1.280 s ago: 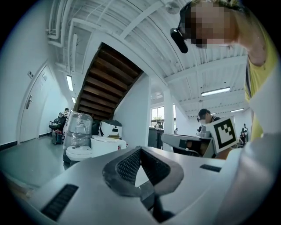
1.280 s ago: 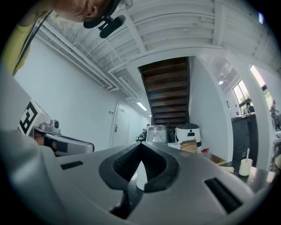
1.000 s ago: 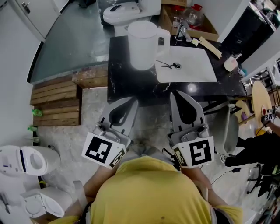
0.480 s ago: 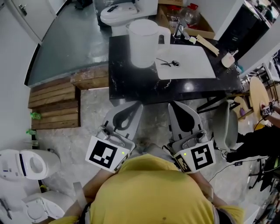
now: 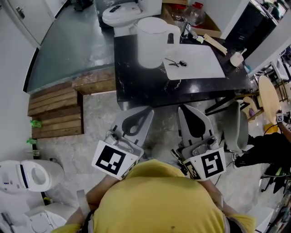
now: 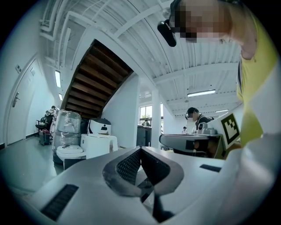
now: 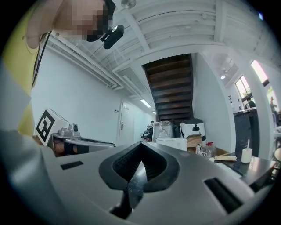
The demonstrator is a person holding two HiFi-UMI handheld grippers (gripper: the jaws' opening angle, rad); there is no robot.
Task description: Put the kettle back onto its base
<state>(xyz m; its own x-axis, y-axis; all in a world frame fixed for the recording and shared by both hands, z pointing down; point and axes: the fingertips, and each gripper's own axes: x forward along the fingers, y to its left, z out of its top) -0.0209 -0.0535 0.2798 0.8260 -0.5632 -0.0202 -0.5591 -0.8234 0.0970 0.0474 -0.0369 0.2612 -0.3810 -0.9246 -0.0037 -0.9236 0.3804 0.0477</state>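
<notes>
The white kettle (image 5: 152, 41) stands upright on the far left part of the black table (image 5: 145, 84), its handle turned to the right. Beside it lies a white flat board (image 5: 200, 63) carrying a small black item (image 5: 176, 63); I cannot make out a kettle base. My left gripper (image 5: 146, 109) and right gripper (image 5: 184, 108) hang side by side over the floor, short of the table's near edge and pointing at it. Both are shut with nothing in them. The left gripper (image 6: 140, 149) and right gripper (image 7: 141, 144) show their tips meeting in their own views.
Wooden pallets (image 5: 54, 109) lie to the left of the table and white toilets (image 5: 27, 170) stand at lower left. A grey chair (image 5: 236, 127) is at the table's right corner. A cardboard box with bottles (image 5: 191, 11) and wooden sticks (image 5: 213, 43) are at the back.
Both grippers have shifted slightly lower and to the right in the head view, staying shut. The kettle has not moved on the table.
</notes>
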